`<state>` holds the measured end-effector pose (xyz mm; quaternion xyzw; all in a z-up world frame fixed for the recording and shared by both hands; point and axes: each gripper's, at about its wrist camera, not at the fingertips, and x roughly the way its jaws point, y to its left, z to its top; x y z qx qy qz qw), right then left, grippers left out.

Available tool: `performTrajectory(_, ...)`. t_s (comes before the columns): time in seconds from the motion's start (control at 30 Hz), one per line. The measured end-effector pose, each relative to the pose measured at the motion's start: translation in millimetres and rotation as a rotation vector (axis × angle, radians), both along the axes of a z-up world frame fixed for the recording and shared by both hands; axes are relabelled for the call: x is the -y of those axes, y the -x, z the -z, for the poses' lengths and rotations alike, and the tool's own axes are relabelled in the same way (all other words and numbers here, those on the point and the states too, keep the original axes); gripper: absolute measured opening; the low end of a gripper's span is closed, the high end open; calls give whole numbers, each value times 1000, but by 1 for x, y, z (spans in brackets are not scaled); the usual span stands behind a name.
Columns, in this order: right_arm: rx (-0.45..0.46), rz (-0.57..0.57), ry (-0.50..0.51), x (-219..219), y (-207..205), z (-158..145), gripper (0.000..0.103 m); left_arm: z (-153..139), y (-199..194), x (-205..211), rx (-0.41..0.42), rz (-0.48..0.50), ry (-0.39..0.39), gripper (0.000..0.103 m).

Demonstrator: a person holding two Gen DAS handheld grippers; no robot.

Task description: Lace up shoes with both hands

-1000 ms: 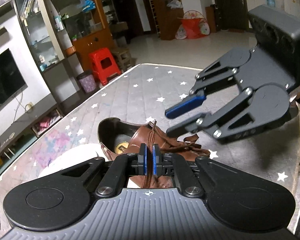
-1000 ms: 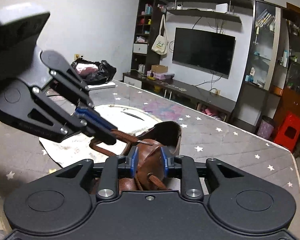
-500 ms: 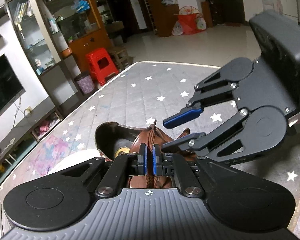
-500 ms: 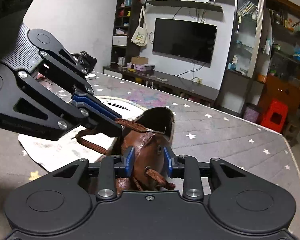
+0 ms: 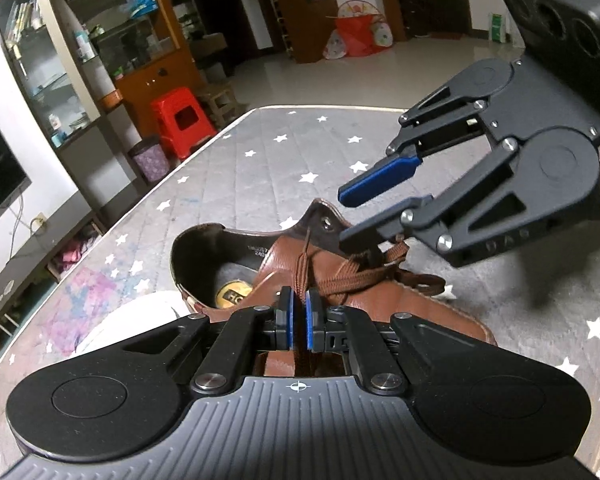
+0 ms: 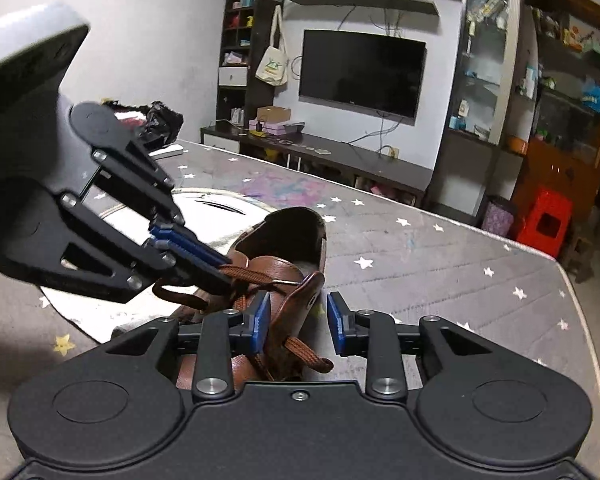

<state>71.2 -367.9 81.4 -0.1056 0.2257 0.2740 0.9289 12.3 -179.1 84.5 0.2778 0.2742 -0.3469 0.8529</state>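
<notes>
A brown leather shoe lies on a grey star-printed surface, its opening turned away from me. My left gripper is shut on a strand of the brown lace that rises from the eyelets. In the right wrist view the left gripper comes in from the left, pinching that lace above the shoe. My right gripper is open. The eyelet flap and a loose lace end sit between its pads, near the left one and apart from the right one. From the left wrist view, the right gripper hovers over the flap.
A round white mat lies under and behind the shoe. The grey surface ends in an edge at the far side and on the right. Beyond it stand a red stool, shelves and a wall television.
The right gripper's jaws have widened off the shoe's upper, which they were squeezing a second ago. The left gripper has sunk slightly toward the shoe, still holding the lace.
</notes>
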Motion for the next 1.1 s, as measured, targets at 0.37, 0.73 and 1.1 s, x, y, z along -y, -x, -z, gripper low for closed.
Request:
performTrajectory(0.37,-1,-5,-6,-4,-2,0,32,-11,3,11,72,73,-122,6)
performTrajectory(0.73,-7,-3,-35,-1,-1,3,33,-10,0,20,86,139,-264,6)
performTrajectory(1.1,-8,-10,-49,7,2,1,33,-13,-5,26,91,201,-339,6)
